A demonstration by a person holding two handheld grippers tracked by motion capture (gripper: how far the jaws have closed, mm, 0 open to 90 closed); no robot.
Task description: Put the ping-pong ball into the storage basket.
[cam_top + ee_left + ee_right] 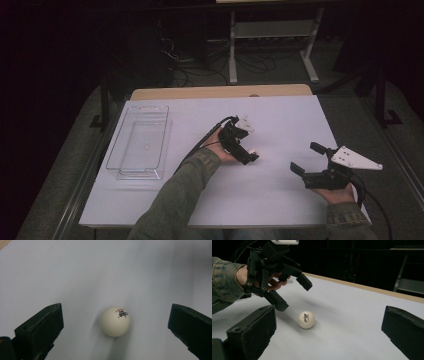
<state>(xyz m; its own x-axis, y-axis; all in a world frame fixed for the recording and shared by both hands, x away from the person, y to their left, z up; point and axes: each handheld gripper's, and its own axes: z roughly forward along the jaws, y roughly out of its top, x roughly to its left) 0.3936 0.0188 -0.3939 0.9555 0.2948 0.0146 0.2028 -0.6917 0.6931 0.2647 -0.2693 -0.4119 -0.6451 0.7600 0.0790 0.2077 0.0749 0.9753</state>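
Jaws of the left gripper (pixel 115 322) stand wide apart, one on each side of a white ping-pong ball (pixel 115 321) that rests on the table (pixel 75 270). That spread looks deliberate: the gap is far broader than the ball, so a round thing that could roll at a touch can be straddled without being nudged. In the left gripper view the ball sits between the jaws, a little nearer the left one, touching neither, its printed mark turned upward. From the right gripper view the left gripper (pixel 289 287) hangs tilted above and behind the ball (pixel 306 319), its lower jaw close to the table just beside the ball, which suggests a slanted approach rather than a straight drop.

Apart from this, the right gripper (pixel 312 162) waits to the side, its jaws also wide and holding nothing, aimed toward the ball as if only watching. A clear plastic tray (pixel 137 142) lies empty well beyond the left gripper's far side; I judge it the likely place for the ball, being the sole container on the table. The grasp is not yet made.
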